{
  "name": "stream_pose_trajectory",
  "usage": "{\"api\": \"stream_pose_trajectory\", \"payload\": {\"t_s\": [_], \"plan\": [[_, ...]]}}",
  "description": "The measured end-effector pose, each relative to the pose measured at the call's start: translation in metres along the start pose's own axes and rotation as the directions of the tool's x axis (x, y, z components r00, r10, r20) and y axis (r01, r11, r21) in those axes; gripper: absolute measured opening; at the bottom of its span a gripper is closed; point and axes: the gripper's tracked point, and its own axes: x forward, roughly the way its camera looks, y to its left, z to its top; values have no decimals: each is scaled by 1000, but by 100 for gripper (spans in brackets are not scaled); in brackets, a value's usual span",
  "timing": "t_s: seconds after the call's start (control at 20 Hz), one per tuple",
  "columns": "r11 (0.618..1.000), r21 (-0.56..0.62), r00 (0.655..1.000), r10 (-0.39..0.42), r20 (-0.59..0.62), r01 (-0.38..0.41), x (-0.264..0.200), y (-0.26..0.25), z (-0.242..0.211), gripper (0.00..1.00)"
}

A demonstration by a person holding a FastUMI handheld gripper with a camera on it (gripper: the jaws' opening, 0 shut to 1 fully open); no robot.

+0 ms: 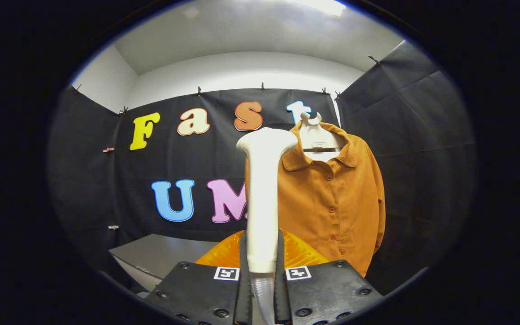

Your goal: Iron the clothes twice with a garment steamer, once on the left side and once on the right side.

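While fingers (262, 266) clamp the steamer (262, 198) upright, its head overlaps the shirt (332, 203) edge.

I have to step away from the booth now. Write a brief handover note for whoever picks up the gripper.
Gripper: shut on the steamer, held upright between the fingers, head at the top.
Shirt: orange, buttoned, on a hanger against the booth wall, beyond the fingers; the steamer overlaps its left edge in view, and contact cannot be judged.
Done: steamer picked up.
Left: as far as can be told, both passes, left side and right side.
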Motion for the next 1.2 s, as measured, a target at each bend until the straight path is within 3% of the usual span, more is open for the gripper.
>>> {"api": "stream_pose_trajectory", "payload": {"t_s": [0.75, 1.2], "plan": [[1000, -19, 996, -12, -84, 11, 64, -55, -81, 23], [1000, 12, 971, -11, -240, 15, 56, -69, -169, 23]]}}
